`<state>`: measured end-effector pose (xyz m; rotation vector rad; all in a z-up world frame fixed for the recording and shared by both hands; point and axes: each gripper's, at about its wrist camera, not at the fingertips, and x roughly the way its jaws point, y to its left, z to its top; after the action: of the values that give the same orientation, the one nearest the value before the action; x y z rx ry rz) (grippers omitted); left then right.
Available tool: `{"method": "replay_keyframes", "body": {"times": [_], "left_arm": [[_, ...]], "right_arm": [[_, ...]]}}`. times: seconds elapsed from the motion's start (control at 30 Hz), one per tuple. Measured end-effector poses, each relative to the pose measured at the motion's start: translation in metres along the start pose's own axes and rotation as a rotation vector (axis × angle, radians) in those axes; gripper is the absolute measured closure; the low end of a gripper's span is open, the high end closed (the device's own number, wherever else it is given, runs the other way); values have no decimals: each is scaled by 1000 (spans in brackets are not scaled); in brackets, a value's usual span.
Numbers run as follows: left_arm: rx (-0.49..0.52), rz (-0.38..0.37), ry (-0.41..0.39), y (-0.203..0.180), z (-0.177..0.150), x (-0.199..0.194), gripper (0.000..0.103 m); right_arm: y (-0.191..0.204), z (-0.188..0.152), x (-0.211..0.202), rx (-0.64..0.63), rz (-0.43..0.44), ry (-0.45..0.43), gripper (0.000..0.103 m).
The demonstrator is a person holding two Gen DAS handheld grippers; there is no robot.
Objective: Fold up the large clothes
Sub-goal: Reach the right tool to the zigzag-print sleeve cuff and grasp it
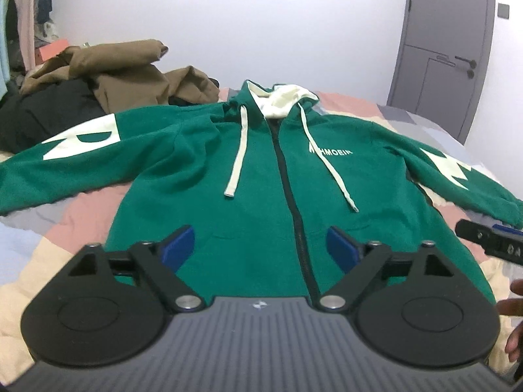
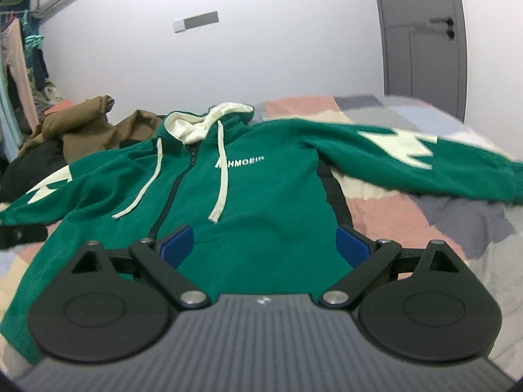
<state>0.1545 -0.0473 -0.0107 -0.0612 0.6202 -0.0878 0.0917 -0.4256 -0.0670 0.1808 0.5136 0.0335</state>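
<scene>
A green zip hoodie [image 1: 248, 176] with a cream hood lining, white drawstrings and white sleeve patches lies face up on the bed, both sleeves spread out sideways. It also shows in the right wrist view [image 2: 261, 202]. My left gripper [image 1: 260, 248] is open and empty, hovering over the hoodie's lower front near the zip. My right gripper [image 2: 264, 245] is open and empty, over the hoodie's lower right half near its side seam. The right gripper's tip also shows at the right edge of the left wrist view [image 1: 490, 241].
A patchwork bedspread [image 1: 81, 215] in pink, grey, blue and cream covers the bed. A heap of brown and black clothes [image 1: 108, 81] lies at the far left. Hanging clothes [image 2: 16, 65] are at the left. A grey door [image 2: 421, 32] is at the far right.
</scene>
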Motion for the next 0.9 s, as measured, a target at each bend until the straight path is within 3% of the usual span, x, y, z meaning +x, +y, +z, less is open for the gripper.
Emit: {"method": "replay_keyframes", "body": {"times": [0.23,0.47,0.6,0.73,0.8,0.9], "left_arm": [[-2,4,52,3,-6,14,4],[-46,3,98,11,-10,26,4],[-73,7,118,17,-12,32,4],[-109,9,149,22,-14,40,4],[-126,17,163,25,-16,47,4],[-142,29,190,27,-17,60,4]], "right_arm": [[-42,10,33,180,-5,65,8],[-140,33,82,529,-77,88,8],[-185,38,114,503,-166,56,8],[-249,23,151,661,-184,91,8],[-270,16,155,728,-164,19,8],[-284,19,159,726,-171,-84,9]]}}
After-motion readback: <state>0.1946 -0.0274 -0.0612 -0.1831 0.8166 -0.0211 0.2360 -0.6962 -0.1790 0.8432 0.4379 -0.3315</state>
